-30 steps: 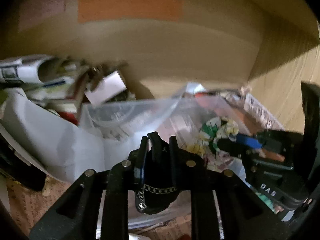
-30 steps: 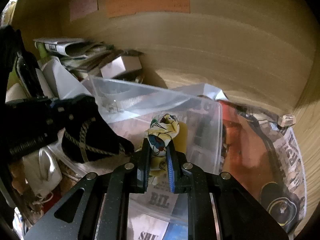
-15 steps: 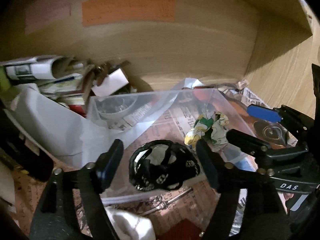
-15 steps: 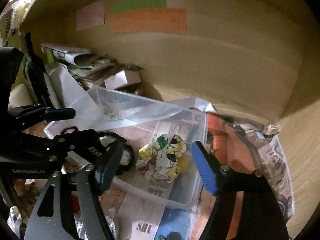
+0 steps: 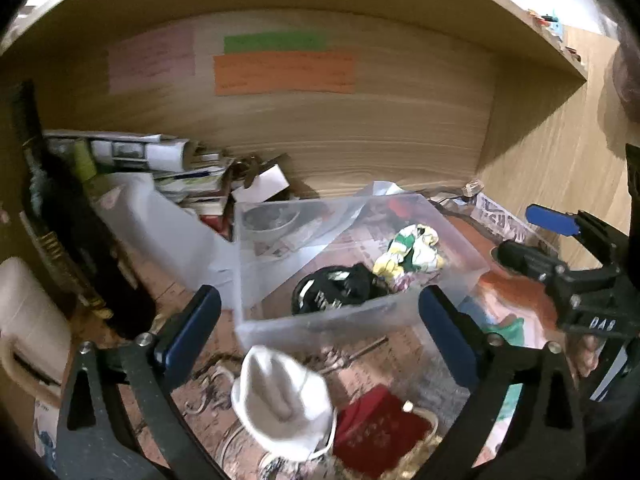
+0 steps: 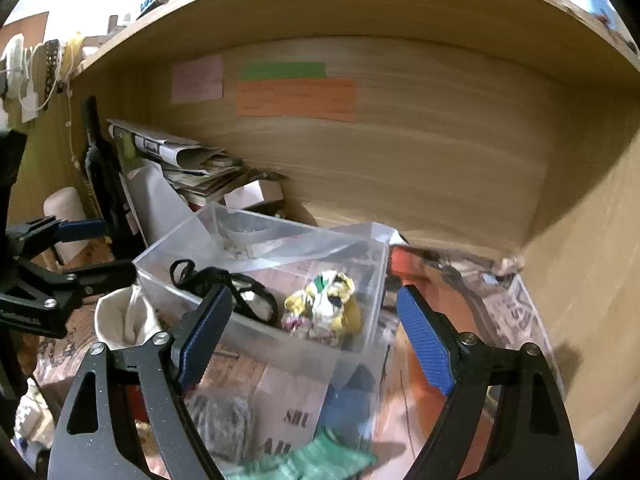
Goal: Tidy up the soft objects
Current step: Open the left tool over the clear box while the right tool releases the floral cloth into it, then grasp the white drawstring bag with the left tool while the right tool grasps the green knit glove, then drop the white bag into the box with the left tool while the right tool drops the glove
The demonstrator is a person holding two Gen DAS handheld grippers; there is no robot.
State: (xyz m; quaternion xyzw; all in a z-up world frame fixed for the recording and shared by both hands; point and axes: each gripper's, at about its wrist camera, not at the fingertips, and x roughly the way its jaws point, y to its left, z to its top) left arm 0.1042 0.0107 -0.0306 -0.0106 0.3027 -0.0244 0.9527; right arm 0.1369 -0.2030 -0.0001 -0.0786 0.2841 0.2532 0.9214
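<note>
Showing only leftward: red pouch below bin.

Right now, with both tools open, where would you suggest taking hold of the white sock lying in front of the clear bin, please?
Probably the rounded top fold of the white sock, coming straight down with the left tool. It lies bunched in front of the clear bin, directly below that tool, and the raised folds give the fingers something to close across.
</note>
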